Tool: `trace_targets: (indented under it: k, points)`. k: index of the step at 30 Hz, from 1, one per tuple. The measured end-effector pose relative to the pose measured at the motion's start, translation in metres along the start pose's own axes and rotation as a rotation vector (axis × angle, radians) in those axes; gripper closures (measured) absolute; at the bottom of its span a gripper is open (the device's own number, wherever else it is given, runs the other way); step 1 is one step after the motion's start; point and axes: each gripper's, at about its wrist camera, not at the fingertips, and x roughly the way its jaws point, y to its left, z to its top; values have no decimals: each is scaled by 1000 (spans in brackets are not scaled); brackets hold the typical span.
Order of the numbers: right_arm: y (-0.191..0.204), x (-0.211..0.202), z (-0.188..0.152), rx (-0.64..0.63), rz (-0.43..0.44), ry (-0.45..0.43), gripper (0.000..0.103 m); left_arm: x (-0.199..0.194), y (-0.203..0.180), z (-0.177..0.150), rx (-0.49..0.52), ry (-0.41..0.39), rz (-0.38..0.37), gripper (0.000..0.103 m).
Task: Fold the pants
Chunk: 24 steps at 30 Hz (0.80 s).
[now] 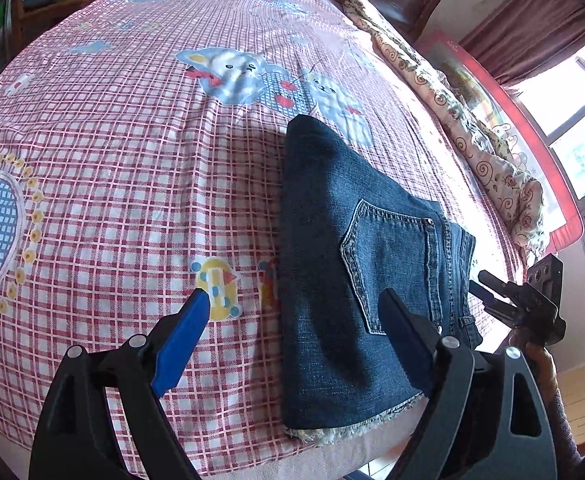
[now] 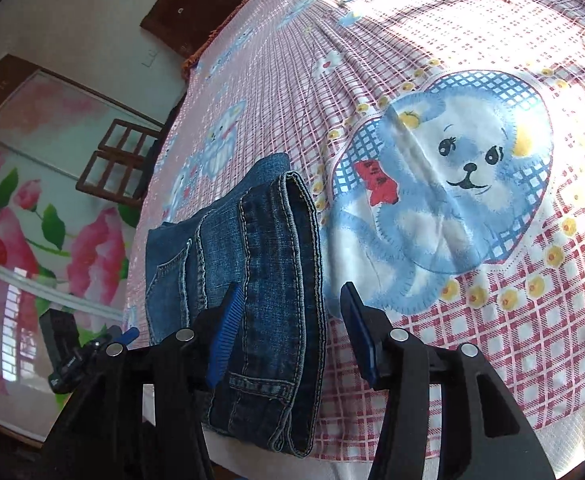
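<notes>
Denim jeans (image 1: 356, 248) lie folded on the bed's checked sheet (image 1: 132, 184); left claw (image 1: 296, 320) gapes wide, empty; right claw (image 2: 288, 312), seemingly half-open, straddles the waistband at six o'clock, gripping nothing.

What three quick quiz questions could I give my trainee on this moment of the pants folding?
1. True or false: the jeans lie folded on the checked bedsheet.
2. Which denim detail faces up in the left wrist view? A) back pocket B) zipper C) front button
3. Are the left gripper and right gripper open or clamped on cloth?

Key: 1 true. 2 A. 3 Both open; neither pinches the denim, though it lies between the right gripper's fingers.
</notes>
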Motion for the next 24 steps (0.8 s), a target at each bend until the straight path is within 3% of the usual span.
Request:
trace_targets:
  k: [3, 6, 8, 9, 11, 15, 16, 18, 20, 24]
  points:
    - [12, 17, 12, -55, -11, -3, 57, 9, -8, -5, 1, 20, 15, 17]
    - [54, 20, 18, -253, -191, -20, 88, 14, -18, -7, 15, 28, 23, 17]
    - [85, 12, 19, -377, -228, -61, 95, 16, -21, -7, 23, 29, 33, 16]
    - [97, 7, 20, -412, -186, -81, 95, 17, -22, -6, 24, 31, 33, 16]
    - [102, 7, 27, -399, -78, -82, 95, 22, -26, -1, 24, 32, 35, 16]
    - [38, 46, 44, -194, -217, 31, 94, 28, -30, 10, 6, 24, 42, 16]
    - [23, 43, 42, -136, -162, 30, 90, 28, -31, 13, -1, 21, 34, 16]
    - [16, 31, 38, -103, -146, 2, 70, 28, -31, 18, -8, 8, 12, 14]
    - [11, 15, 36, -82, -85, -31, 70, 31, -28, 20, -11, 13, -6, 13]
    - [-11, 15, 31, -18, 18, 37, 59, 42, -26, 28, -18, 20, -58, 11]
